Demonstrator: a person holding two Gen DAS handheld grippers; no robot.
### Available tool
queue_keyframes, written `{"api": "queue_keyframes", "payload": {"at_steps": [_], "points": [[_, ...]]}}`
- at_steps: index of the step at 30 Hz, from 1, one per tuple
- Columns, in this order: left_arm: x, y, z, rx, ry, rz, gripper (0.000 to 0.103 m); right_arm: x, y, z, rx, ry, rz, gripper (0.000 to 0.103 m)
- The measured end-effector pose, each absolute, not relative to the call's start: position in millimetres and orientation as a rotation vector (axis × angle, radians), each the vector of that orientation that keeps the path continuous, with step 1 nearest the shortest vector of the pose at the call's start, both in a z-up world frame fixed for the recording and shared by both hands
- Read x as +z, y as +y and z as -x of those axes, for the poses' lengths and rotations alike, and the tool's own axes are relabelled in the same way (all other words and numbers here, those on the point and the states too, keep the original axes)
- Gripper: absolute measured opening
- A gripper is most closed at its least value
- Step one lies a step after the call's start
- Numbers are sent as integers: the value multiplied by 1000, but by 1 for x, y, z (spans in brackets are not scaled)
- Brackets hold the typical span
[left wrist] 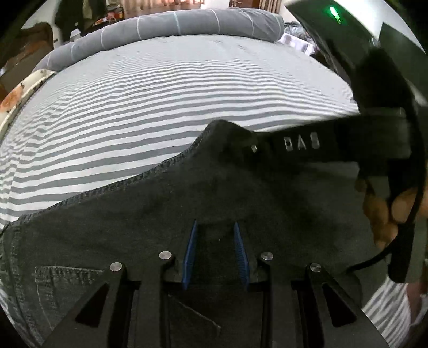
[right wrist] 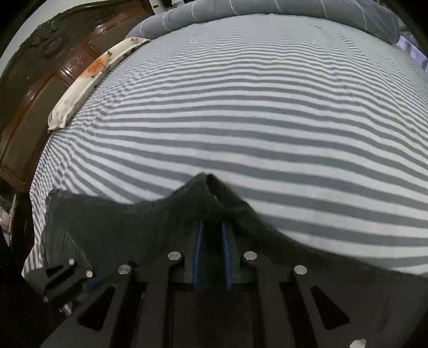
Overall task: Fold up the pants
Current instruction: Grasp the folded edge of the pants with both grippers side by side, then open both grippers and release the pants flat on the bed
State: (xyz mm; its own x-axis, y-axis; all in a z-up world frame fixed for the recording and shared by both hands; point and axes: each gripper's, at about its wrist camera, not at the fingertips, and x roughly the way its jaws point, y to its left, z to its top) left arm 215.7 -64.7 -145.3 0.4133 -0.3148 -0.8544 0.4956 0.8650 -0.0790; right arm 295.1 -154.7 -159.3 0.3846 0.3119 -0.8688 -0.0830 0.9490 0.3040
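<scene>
Dark grey denim pants point(left wrist: 149, 214) lie on the striped bed, with a back pocket point(left wrist: 67, 289) at the lower left. My left gripper point(left wrist: 215, 227) is shut on the pants' fabric, which drapes over its blue pads point(left wrist: 190, 251). The right gripper's body shows at the right of the left wrist view point(left wrist: 379, 139), held by a hand. In the right wrist view my right gripper point(right wrist: 212, 227) is shut on a raised fold of the pants point(right wrist: 206, 192), which peaks just ahead of its fingertips. The left gripper point(right wrist: 67, 281) shows at the lower left there.
A bed with a grey and white striped sheet point(right wrist: 240, 112) spreads ahead. A rolled grey quilt point(left wrist: 187, 24) lies along the far edge. A floral pillow point(right wrist: 88, 77) and dark wooden headboard point(right wrist: 40, 80) stand at the left.
</scene>
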Motion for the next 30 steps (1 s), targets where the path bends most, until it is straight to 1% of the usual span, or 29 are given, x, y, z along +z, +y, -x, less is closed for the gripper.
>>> {"api": "queue_keyframes", "payload": {"at_steps": [4,5,7,10,11,12,14,15,18,19,22,25,30], "points": [[-151,-65,-228,-505,1003,-176,38,-157,-159,-296,258,1142,-268,12],[-151,-65,-229,-504,999,-177,38,-153,-164,-293,259,1132,-305,17],[-151,-66,-230,-498,996,-180,38,-141,-174,-282,252,1096,-350,18],[-152,-71,-227,-480,976,-192,39,-121,-201,-250,235,1034,-408,20],[-153,-75,-227,-476,969,-198,39,-116,-213,-236,221,1020,-432,23],[-153,-77,-226,-471,961,-206,40,-113,-226,-221,207,1008,-457,24],[-153,-77,-226,-463,947,-217,41,-108,-254,-192,160,987,-487,25],[-154,-79,-226,-458,940,-218,44,-107,-268,-177,135,978,-502,25],[-155,-76,-218,-407,910,-242,60,-107,-322,-126,29,957,-560,26],[-155,-75,-217,-388,910,-247,62,-110,-346,-104,-23,948,-588,26],[-149,-76,-209,-356,920,-267,62,-117,-396,-62,-132,930,-644,26],[-141,-67,-185,-363,930,-252,62,-124,-444,-23,-215,920,-669,26],[-128,-86,-143,-434,952,-227,62,-137,-504,15,-277,929,-695,26]]}}
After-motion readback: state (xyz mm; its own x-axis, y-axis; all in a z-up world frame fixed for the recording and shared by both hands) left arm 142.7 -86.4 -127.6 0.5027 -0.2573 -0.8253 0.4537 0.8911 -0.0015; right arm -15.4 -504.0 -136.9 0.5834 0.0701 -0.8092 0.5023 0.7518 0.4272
